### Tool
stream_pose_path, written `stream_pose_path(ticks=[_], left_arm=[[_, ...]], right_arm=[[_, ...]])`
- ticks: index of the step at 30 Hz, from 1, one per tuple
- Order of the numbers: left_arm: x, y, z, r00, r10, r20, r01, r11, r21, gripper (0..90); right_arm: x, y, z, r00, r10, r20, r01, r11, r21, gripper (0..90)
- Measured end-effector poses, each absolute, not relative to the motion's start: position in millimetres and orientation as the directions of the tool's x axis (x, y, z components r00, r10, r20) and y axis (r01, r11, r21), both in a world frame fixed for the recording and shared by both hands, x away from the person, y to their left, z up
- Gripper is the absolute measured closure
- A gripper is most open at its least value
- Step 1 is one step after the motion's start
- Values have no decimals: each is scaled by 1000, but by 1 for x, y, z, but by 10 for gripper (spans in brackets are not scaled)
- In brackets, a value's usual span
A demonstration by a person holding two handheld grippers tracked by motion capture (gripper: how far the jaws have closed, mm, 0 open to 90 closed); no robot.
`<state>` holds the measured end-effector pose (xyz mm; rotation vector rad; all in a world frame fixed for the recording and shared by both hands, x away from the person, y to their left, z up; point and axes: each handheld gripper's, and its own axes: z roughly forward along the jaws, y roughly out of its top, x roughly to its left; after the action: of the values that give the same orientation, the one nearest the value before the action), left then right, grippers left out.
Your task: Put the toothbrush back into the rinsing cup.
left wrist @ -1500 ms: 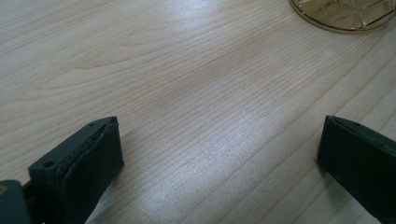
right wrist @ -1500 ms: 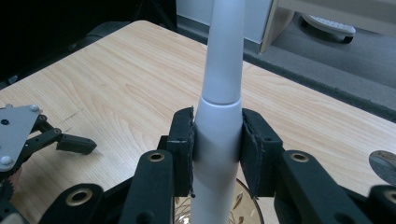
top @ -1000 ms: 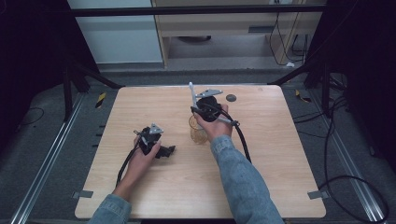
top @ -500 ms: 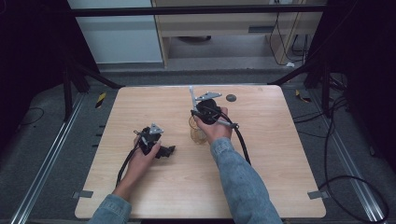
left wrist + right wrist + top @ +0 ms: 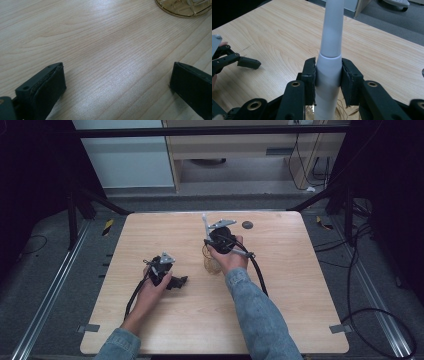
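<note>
**Listener:** What is on the table right now, and where are your two tools?

**Operator:** I am working at a pale wooden table (image 5: 300,320). My right gripper (image 5: 328,72) is clamped on a white tapered stick (image 5: 331,37), something like a plastic handle; the two black pads press its sides just below a seam where the stick narrows. From above, the stick (image 5: 204,226) points up and slightly away from me. Directly beneath that hand stands a gold wire basket (image 5: 210,263), a small open-mesh holder, near the middle of the table.

**Listener:** Is the stick inside the basket?

**Operator:** Its lower end drops toward the gold wires in the right gripper view, but I cannot tell whether the tip rests on the bottom or hangs just above it.

**Listener:** And your left tool?

**Operator:** My left gripper (image 5: 117,82) lies low over bare wood with its jaws spread wide and nothing between them. The rim of the basket (image 5: 183,8) sits at the far corner of its view, well apart from the pads. From above, that left gripper (image 5: 170,277) is to the left of the basket.

**Listener:** How far along are you?

**Operator:** I judge the pick-up done, since the stick is firmly gripped and lined up over the basket. What seems left is seating it and letting go. A small dark disc (image 5: 247,225) near the far edge is untouched.
</note>
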<state>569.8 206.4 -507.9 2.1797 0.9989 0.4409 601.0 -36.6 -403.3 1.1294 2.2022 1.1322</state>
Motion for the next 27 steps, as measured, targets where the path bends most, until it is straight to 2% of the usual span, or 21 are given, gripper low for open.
stream_pose_path(ticks=[27], left_arm=[[570, 206, -508, 646, 763, 20, 529, -466, 709, 0]], right_arm=[[610, -29, -406, -585, 811, 4, 483, 344, 805, 670]])
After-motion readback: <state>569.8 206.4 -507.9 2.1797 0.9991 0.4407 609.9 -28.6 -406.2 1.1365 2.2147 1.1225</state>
